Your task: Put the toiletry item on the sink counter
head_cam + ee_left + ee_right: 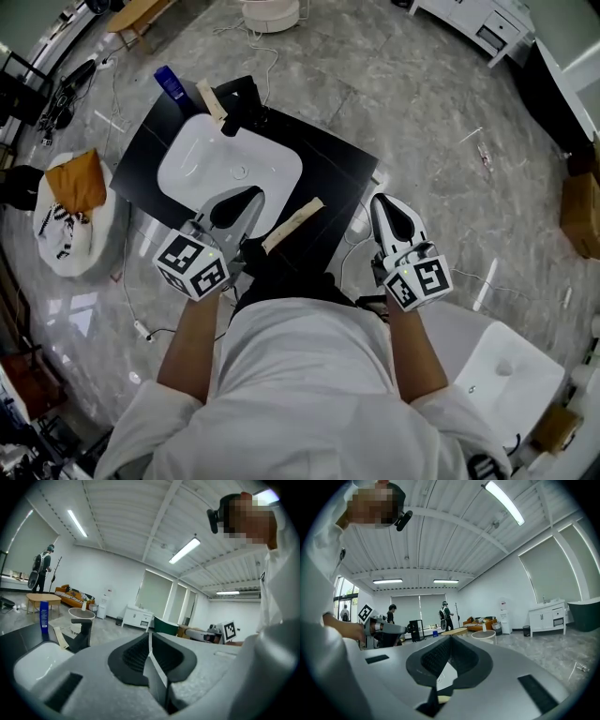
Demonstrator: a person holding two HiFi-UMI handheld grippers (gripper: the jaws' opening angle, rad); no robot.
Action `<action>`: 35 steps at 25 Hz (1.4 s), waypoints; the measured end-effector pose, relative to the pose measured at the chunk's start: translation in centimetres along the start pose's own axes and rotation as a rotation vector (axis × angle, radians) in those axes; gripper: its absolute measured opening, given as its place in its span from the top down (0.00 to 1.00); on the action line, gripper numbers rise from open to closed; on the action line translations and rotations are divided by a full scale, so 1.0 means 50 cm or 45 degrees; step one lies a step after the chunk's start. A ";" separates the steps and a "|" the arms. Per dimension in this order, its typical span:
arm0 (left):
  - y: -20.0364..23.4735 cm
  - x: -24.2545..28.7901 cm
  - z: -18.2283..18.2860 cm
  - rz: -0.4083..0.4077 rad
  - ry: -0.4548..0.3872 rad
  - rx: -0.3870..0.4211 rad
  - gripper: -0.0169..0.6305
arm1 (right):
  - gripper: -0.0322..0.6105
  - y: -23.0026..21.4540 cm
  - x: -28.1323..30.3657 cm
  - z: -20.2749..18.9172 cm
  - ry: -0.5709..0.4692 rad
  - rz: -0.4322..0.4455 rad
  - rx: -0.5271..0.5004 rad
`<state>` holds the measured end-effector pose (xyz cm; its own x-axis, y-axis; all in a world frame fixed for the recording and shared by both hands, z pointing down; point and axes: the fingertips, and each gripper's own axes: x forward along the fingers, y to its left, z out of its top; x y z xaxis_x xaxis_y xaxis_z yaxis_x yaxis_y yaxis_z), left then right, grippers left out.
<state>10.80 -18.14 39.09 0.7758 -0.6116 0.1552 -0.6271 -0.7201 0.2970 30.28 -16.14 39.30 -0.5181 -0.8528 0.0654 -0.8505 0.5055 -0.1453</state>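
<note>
Both tongs were closed and empty: the left gripper point(239, 204) had its dark pads pressed together along a thin seam with nothing between them, and the right gripper point(389, 216) had its pads meeting the same way, also with nothing in them. Each was held up in front of the person's body, the marker cubes point(191, 264) nearest the wrists. In the head view the left gripper hung over the near edge of the white basin point(202, 164), while the right one was off to the side of the sink counter point(333, 159), above the marble floor point(422, 112). Just beside the left gripper, a pale flat strip point(292, 225) lay slanted across the counter's near edge. A second pale strip point(211, 101) lay at the far side of the basin, next to the black faucet point(246, 111). The blue bottle point(170, 82) stood upright on the counter's far left corner, well apart from both grippers. Beyond the counter, to the left, an orange cloth point(77, 180) sat on a round white object, and a white moulded piece point(511, 366) lay on the floor at the person's right.
</note>
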 end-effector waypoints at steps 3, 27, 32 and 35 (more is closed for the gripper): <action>0.002 -0.042 0.031 0.035 -0.142 -0.027 0.94 | 0.93 0.020 -0.001 0.009 0.000 0.031 -0.016; 0.016 -0.083 -0.029 0.188 -0.254 0.109 0.95 | 0.93 0.038 -0.016 -0.017 0.045 0.088 -0.047; 0.011 -0.070 -0.035 0.157 -0.237 0.086 0.95 | 0.93 0.032 -0.020 -0.020 0.045 0.095 -0.068; 0.008 -0.067 -0.041 0.145 -0.220 0.075 0.95 | 0.93 0.026 -0.023 -0.024 0.051 0.099 -0.057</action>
<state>8.11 -15.70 40.64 0.6793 -0.7336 0.0189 -0.7170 -0.6580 0.2303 29.66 -14.33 40.20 -0.5849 -0.8055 0.0950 -0.8105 0.5759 -0.1068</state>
